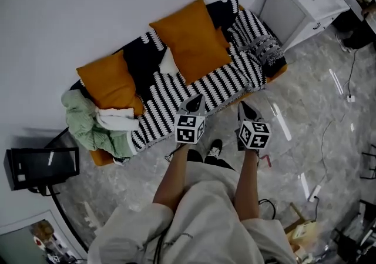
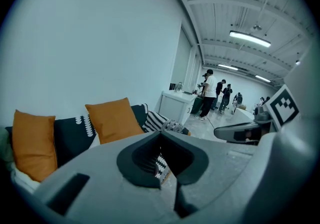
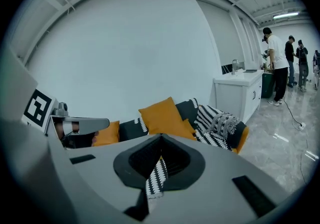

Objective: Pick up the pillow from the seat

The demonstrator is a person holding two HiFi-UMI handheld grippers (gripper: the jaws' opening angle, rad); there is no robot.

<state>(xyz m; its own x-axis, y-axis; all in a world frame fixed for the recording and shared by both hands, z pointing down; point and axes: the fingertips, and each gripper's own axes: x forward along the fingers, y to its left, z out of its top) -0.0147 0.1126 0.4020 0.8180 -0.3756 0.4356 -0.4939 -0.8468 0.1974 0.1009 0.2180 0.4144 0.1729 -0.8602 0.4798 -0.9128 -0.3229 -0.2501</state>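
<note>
the person stands on the grey floor (image 1: pixel 317 133) just in front of a sofa (image 1: pixel 103 157) draped in a black-and-white striped throw (image 1: pixel 217 83), both arms held forward so that the left gripper (image 1: pixel 196 103) and the right gripper (image 1: pixel 244 106) sit side by side over the front edge of the seat, angled a little downward toward it. the fingers of both are closed with nothing between them; the strip of stripes seen through each pair in the gripper views is only the throw beyond. the large orange pillow (image 1: pixel 191 39) leans against the backrest right of centre, propped upright, and a second orange pillow (image 1: pixel 111 80) stands at the left end beside a crumpled green blanket (image 1: pixel 88 123). neither gripper touches a pillow; both are well short of the backrest. since the large pillow lies almost straight ahead of the two grippers, it looks like the likelier target, and holding them as a pair suggests a two-sided grasp. the fingers would need to open before closing on the pillow's soft edges.
</note>
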